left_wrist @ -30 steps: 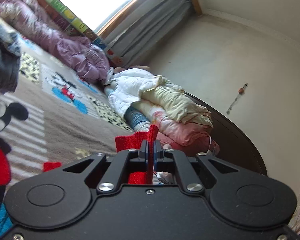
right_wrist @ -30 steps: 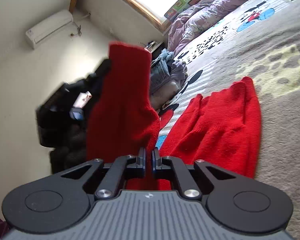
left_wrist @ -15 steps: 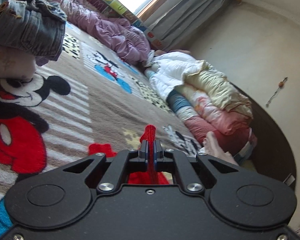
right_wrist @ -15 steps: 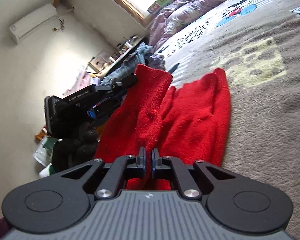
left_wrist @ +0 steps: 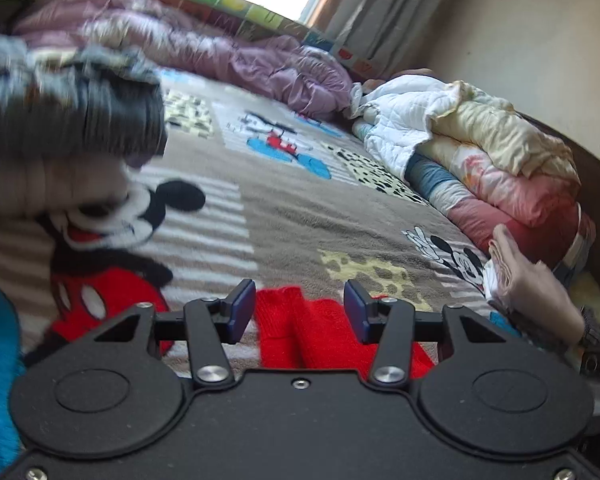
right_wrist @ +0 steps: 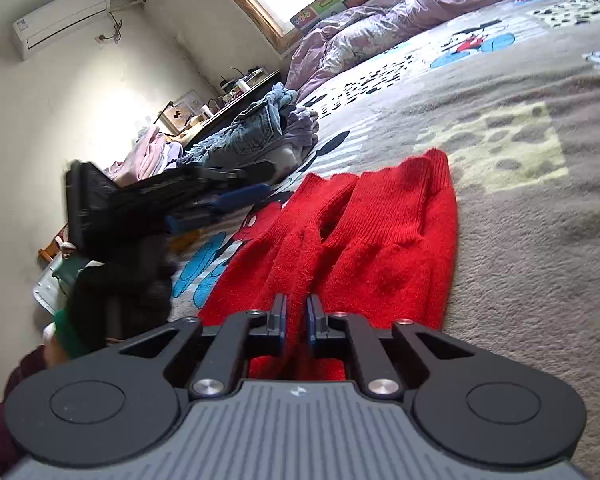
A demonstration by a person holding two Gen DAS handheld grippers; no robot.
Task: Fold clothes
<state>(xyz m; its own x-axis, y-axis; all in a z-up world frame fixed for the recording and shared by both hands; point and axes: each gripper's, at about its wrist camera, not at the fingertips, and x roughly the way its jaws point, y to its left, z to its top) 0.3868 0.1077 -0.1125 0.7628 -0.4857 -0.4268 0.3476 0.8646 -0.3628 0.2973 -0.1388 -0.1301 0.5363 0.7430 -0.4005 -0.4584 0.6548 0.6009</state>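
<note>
A red knitted garment [right_wrist: 400,240] lies flat on the cartoon-print blanket [right_wrist: 520,208], two ribbed cuffs side by side at its far end. My right gripper [right_wrist: 296,316] sits at its near edge with a raised ridge of red fabric between the pads; the jaws are opening slightly. My left gripper [left_wrist: 300,312] is opening; its blue pads [left_wrist: 242,312] stand wide apart above the red garment [left_wrist: 296,332] without touching it. In the right wrist view the left gripper [right_wrist: 220,204] hovers blurred at the garment's left side.
A pile of jeans and other clothes [right_wrist: 260,128] lies on the bed to the left, blurred and close in the left wrist view [left_wrist: 72,112]. A purple duvet [left_wrist: 260,64] runs under the window. Folded quilts [left_wrist: 500,168] are stacked at the right, a hand [left_wrist: 532,280] below them.
The left gripper let go of the red fabric it pinched and opened wide. The lifted red sleeve came down flat onto the garment. The right jaws widened a little.
</note>
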